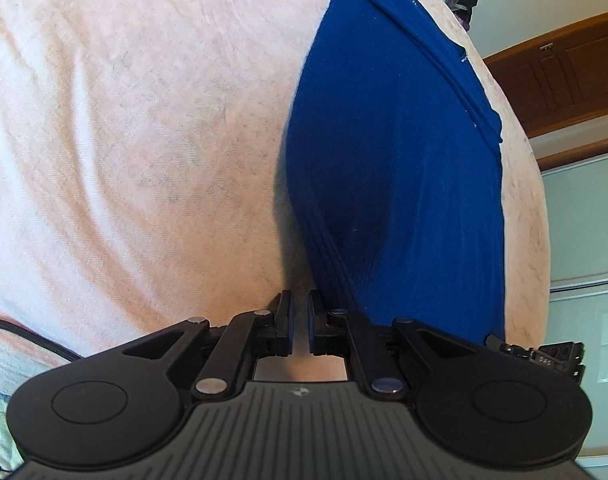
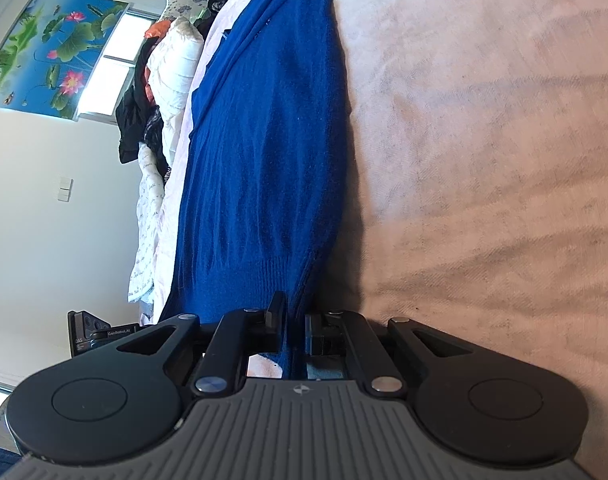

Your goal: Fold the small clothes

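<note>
A blue knitted sweater (image 1: 396,168) lies long and narrow on a pale pink bedsheet (image 1: 143,128). In the left wrist view its near corner ends right beside the right finger of my left gripper (image 1: 300,300). That gripper's jaws stand almost together, and only the sheet shows in the thin slit between them. In the right wrist view the sweater (image 2: 271,140) runs away from me, and its ribbed hem comes down between the fingers of my right gripper (image 2: 295,312), which is shut on that fabric.
A heap of clothes and white bedding (image 2: 163,92) is piled along the far side of the bed, under a lotus picture (image 2: 51,52) and a window. A wooden door (image 1: 564,72) stands past the bed's edge. The sheet (image 2: 484,140) spreads wide beside the sweater.
</note>
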Available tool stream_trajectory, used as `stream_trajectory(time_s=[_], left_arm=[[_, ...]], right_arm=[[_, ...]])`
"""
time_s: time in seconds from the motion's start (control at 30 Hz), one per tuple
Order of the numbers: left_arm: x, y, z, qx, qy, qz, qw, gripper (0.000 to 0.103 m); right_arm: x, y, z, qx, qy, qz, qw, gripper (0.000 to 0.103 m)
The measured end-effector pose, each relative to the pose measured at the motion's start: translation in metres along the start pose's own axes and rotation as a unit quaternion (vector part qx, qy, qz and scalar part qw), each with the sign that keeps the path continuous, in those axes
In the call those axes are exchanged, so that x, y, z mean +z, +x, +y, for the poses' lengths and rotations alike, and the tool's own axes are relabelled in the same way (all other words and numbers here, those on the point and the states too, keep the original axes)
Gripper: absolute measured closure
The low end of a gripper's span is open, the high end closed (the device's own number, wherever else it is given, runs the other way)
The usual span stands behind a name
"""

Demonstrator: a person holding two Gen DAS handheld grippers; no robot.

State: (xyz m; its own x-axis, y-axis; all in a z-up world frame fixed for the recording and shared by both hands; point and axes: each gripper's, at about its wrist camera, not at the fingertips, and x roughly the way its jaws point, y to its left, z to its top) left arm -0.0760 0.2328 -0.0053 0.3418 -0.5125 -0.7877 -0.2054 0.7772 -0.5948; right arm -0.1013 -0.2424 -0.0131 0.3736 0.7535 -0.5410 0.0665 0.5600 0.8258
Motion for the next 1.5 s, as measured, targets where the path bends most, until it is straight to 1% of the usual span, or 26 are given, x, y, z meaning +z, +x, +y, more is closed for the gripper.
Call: stream_trajectory(time_s=[0.03, 0.1, 0.13, 0.17, 0.2, 0.23, 0.3, 0.4, 0.53, 0.63, 0.67, 0.7, 0.73, 0.77, 0.8, 0.83, 0.9, 0.93, 0.97, 1.07, 1.2, 1.3, 1.4, 1.5], left_arm=[[0.001, -0.002, 0.003, -0.008, -0.005, 0.002, 1.0000, 0.096], [0.002, -0.009, 0.011, -0.031, -0.022, 0.000, 0.9993, 0.092], [0.001, -0.013, 0.016, -0.044, -0.033, -0.005, 0.9985, 0.084], [0.001, -0.018, 0.023, -0.059, -0.047, -0.012, 0.9971, 0.068], [0.000, -0.022, 0.029, -0.070, -0.061, -0.022, 0.9954, 0.056], [-0.002, -0.026, 0.034, -0.078, -0.074, -0.035, 0.9936, 0.038], [-0.002, -0.030, 0.040, -0.087, -0.091, -0.052, 0.9907, 0.036], [0.001, -0.021, 0.041, -0.097, -0.100, -0.044, 0.9893, 0.036], [0.005, -0.009, 0.029, -0.107, -0.087, -0.032, 0.9899, 0.036], [0.006, -0.001, 0.019, -0.106, -0.071, -0.023, 0.9916, 0.037], [0.006, 0.000, 0.015, -0.102, -0.063, -0.021, 0.9925, 0.038], [0.007, 0.001, 0.011, -0.094, -0.054, -0.021, 0.9939, 0.040], [0.007, 0.001, 0.008, -0.081, -0.044, -0.018, 0.9956, 0.058], [0.007, 0.004, 0.005, -0.067, -0.034, -0.006, 0.9972, 0.082], [0.007, 0.008, 0.003, -0.046, -0.030, 0.006, 0.9985, 0.090], [0.004, 0.009, 0.001, -0.027, -0.021, 0.004, 0.9994, 0.098], [0.000, 0.007, -0.006, -0.015, 0.002, -0.010, 0.9998, 0.098], [-0.002, 0.005, -0.010, -0.012, 0.012, -0.015, 0.9997, 0.098], [-0.003, 0.002, -0.013, -0.015, 0.020, -0.022, 0.9995, 0.098], [0.002, -0.010, -0.020, -0.048, 0.024, -0.042, 0.9977, 0.098], [0.021, -0.029, -0.029, -0.088, 0.018, -0.074, 0.9932, 0.098], [0.035, -0.039, -0.038, -0.105, 0.023, -0.095, 0.9896, 0.098], [0.051, -0.045, -0.050, -0.110, 0.033, -0.111, 0.9871, 0.098], [0.069, -0.046, -0.058, -0.120, 0.029, -0.126, 0.9843, 0.098]], right_arm=[[0.000, 0.000, -0.001, 0.002, 0.002, 0.001, 1.000, 0.087], [0.000, -0.001, -0.001, 0.002, 0.002, 0.001, 1.000, 0.087], [0.000, -0.001, 0.000, 0.003, 0.001, 0.002, 1.000, 0.087], [0.000, -0.001, 0.000, 0.003, 0.001, 0.002, 1.000, 0.087], [0.000, -0.001, -0.001, 0.005, 0.002, 0.001, 1.000, 0.088], [0.000, -0.001, -0.002, 0.006, 0.004, 0.002, 1.000, 0.088], [0.000, -0.001, -0.002, 0.007, 0.005, 0.002, 1.000, 0.088], [0.001, -0.001, -0.002, 0.006, 0.005, 0.003, 1.000, 0.088], [0.003, 0.000, -0.002, 0.005, 0.007, 0.005, 1.000, 0.088], [0.002, 0.000, -0.001, 0.005, 0.007, 0.003, 1.000, 0.088], [0.002, 0.000, -0.001, 0.005, 0.008, 0.002, 1.000, 0.088], [0.002, 0.000, -0.001, 0.005, 0.009, 0.002, 1.000, 0.088], [0.001, 0.000, -0.001, 0.005, 0.009, 0.002, 1.000, 0.088], [0.001, 0.001, 0.000, 0.004, 0.009, 0.001, 1.000, 0.088], [0.001, 0.001, 0.000, 0.003, 0.008, 0.002, 1.000, 0.088], [0.001, 0.001, 0.000, 0.002, 0.008, 0.002, 1.000, 0.088], [0.001, 0.001, 0.000, 0.002, 0.014, -0.002, 1.000, 0.088], [0.000, 0.001, 0.001, 0.004, 0.014, -0.002, 1.000, 0.092], [-0.001, 0.001, 0.002, 0.007, 0.011, -0.005, 1.000, 0.094], [-0.002, -0.003, 0.009, 0.031, 0.007, -0.019, 0.999, 0.093], [0.007, -0.010, 0.022, 0.069, -0.001, -0.033, 0.997, 0.093], [0.019, -0.014, 0.034, 0.087, -0.015, -0.050, 0.995, 0.093], [0.034, -0.018, 0.046, 0.104, -0.028, -0.073, 0.991, 0.093], [0.056, -0.025, 0.059, 0.122, -0.047, -0.099, 0.987, 0.093]])
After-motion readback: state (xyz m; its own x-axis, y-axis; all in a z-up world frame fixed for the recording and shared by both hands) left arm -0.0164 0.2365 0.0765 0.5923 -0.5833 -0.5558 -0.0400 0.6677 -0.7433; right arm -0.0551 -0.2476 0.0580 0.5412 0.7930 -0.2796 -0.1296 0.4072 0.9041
